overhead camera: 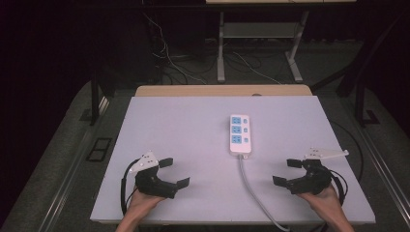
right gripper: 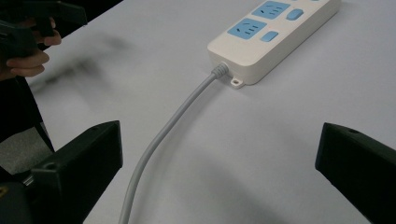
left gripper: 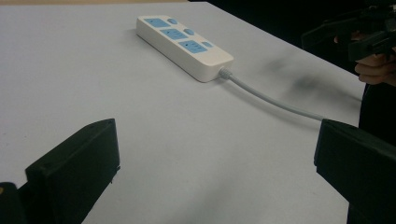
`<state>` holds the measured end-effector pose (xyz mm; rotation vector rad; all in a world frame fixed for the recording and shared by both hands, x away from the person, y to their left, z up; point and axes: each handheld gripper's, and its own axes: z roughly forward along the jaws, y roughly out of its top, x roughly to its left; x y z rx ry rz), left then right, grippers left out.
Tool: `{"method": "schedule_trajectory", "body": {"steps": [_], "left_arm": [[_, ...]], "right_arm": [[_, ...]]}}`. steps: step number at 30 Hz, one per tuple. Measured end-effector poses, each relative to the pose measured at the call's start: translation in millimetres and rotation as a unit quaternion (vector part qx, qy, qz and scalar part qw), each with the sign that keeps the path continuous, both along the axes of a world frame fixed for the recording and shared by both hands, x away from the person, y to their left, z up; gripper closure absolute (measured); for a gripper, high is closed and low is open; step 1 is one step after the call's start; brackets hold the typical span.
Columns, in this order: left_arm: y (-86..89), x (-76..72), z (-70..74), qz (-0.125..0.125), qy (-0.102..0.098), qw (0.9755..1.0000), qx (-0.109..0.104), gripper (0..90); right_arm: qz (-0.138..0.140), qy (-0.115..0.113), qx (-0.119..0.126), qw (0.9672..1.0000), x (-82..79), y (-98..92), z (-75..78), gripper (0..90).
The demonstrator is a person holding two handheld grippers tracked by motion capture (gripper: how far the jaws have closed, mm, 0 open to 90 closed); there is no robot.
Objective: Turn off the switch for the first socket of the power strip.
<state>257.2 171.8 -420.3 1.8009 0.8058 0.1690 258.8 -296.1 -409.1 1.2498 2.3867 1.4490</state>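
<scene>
Evidently nothing is under way yet: the white power strip (overhead camera: 240, 134) lies flat near the middle of the pale table (overhead camera: 183, 145), lengthwise away from the person, with its grey cord (overhead camera: 254, 191) running back toward the near edge between the two hands. That leaves the strip within equal reach of either tool, which is probably why both wait on the near part of the table, one on each side of the cord and well apart from it.

The left gripper (overhead camera: 173, 172) has its jaws spread wide and holds nothing; the right gripper (overhead camera: 287, 171) is likewise wide open and empty.

The strip is a smooth, hard-looking plastic bar with rounded corners, three blue socket faces, each with a small blue switch beside it, and a small mounting tab at the cord end. The cord looks round and flexible, curving gently. The jaws are matt black blocks; their gripping faces are too dark to judge.
</scene>
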Motion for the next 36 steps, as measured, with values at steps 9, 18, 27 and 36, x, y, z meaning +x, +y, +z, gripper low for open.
{"method": "schedule_trajectory", "body": {"steps": [9, 18, 27, 36], "left_arm": [[0.4, -0.3, -1.5, -0.001, 0.004, 1.0, 0.0, 0.0], [-0.3, 0.2, -2.7, -0.004, 0.007, 1.0, 0.002, 0.0], [-0.3, 0.2, -3.1, -0.01, 0.01, 0.9999, -0.001, 0.0], [0.0, 0.2, -3.4, -0.01, 0.011, 0.9999, -0.001, 0.0]], "right_arm": [[0.006, 0.015, -0.009, 0.9998, 9.8, -1.1, 8.3, 0.6], [0.019, 0.028, -0.02, 0.9992, 24.0, 3.7, 15.9, 0.6], [0.026, 0.032, -0.029, 0.9988, 38.9, 7.4, 25.8, 0.6], [0.037, 0.029, -0.04, 0.9981, 50.9, 14.1, 36.4, 0.7]]}}
